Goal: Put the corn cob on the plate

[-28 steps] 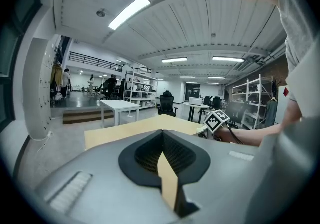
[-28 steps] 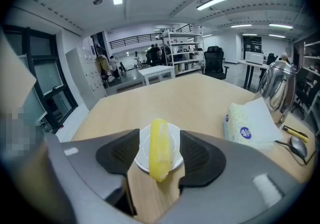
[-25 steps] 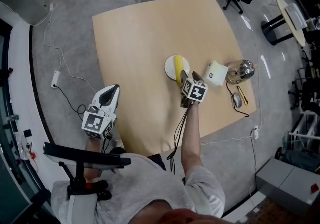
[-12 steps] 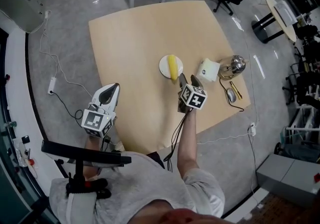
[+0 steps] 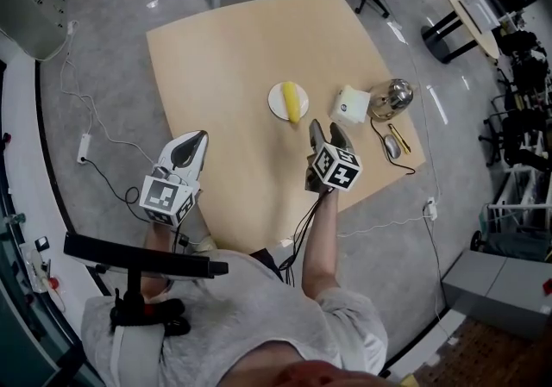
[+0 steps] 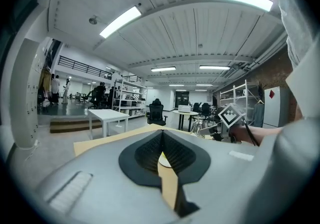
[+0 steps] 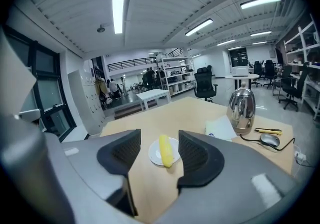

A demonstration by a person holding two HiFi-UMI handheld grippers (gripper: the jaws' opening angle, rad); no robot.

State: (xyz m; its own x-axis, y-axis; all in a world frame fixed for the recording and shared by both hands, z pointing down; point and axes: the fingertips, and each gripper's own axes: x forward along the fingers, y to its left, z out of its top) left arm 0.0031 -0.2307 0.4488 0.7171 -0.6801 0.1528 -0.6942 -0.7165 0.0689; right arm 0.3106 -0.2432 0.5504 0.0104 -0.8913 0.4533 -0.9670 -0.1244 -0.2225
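Note:
A yellow corn cob (image 5: 293,102) lies across a small white plate (image 5: 277,102) near the middle of the wooden table (image 5: 224,58). In the right gripper view the corn cob (image 7: 166,150) rests on the plate (image 7: 154,153), its near end past the rim. My right gripper (image 5: 327,134) is open and empty, a short way back from the plate toward the table's near edge. My left gripper (image 5: 187,150) is shut and empty, held off the table's left side above the floor.
A white box (image 5: 349,104), a metal kettle (image 5: 390,98), a computer mouse (image 5: 391,146) and a yellow-handled tool (image 5: 398,137) lie near the table's right edge. Office chairs and a white table stand beyond the far edge. Cables trail on the floor at left.
My right gripper has drawn back from the plate toward the near edge, open, leaving the corn cob on the plate. The left gripper has stayed in place.

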